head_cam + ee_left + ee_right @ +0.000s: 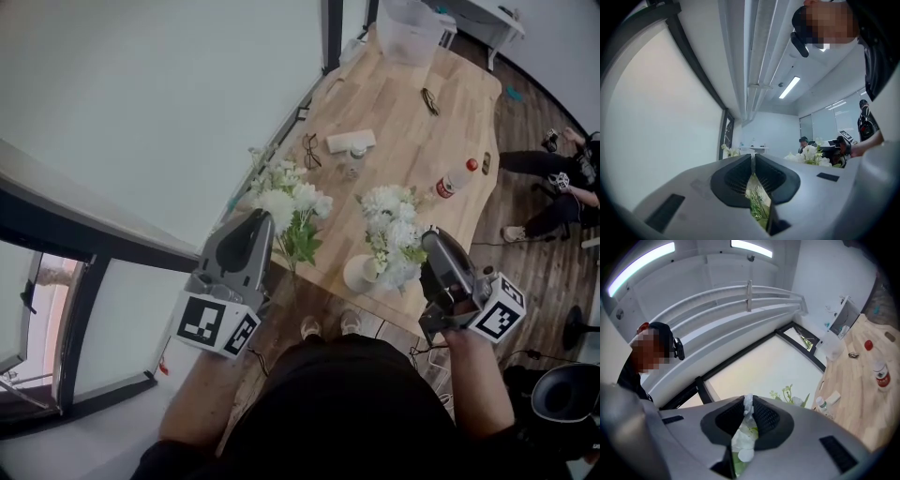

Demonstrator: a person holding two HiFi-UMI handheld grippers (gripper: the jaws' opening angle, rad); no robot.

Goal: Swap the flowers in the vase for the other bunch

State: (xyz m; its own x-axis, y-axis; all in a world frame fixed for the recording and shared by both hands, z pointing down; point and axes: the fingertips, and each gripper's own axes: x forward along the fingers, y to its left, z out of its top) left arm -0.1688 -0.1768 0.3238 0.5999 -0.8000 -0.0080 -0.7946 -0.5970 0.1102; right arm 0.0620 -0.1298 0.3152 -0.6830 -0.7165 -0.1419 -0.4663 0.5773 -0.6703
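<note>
The right gripper (429, 238) is clamped on the bunch (392, 225) in the vase (358, 275) near the counter (412, 141) edge, which could be toppled by a slanted pull; the other bunch (292, 202) is pinched by the left gripper (265, 219).

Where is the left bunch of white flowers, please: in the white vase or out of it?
Out of it: the left tongs hold the white flower bunch by its green stems, apart from the round white vase.

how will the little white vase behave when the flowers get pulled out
The vase is small under a wider bunch, so it probably tips easily or lifts with the stems. It stands close to the table edge and looks like ceramic, so a fall could break it.
</note>
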